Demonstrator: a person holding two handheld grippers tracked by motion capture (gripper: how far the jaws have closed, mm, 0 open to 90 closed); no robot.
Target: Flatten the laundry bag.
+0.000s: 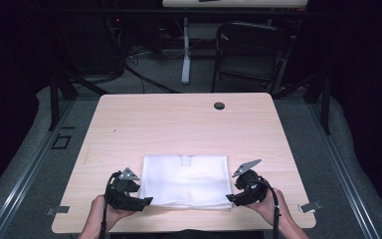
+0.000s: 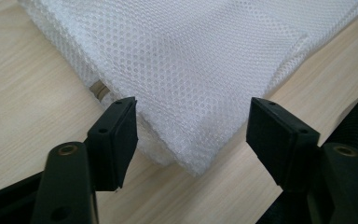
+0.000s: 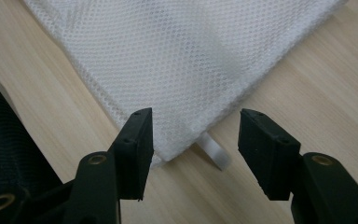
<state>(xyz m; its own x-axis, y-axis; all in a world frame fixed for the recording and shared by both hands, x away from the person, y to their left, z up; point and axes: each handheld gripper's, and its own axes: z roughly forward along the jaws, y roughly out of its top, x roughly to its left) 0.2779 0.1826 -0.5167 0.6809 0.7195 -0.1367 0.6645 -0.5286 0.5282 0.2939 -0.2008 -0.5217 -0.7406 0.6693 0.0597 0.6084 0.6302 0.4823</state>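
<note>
In the high view, a folded white mesh cloth (image 1: 186, 181) lies flat on the tabletop (image 1: 179, 124), near its front edge. The left gripper (image 1: 146, 200) sits at the cloth's front left corner and the right gripper (image 1: 230, 198) at its front right corner, each held in a hand.

In the left gripper view, the jaws stand apart on either side of a corner of the mesh cloth (image 2: 191, 70), with no pad pressing it. A small metal piece (image 2: 99, 89) peeks out at the cloth's edge.

In the right gripper view, the jaws also stand apart, a corner of the mesh cloth (image 3: 182, 60) between them. A white tab (image 3: 214, 151) sticks out from under that corner.
</note>
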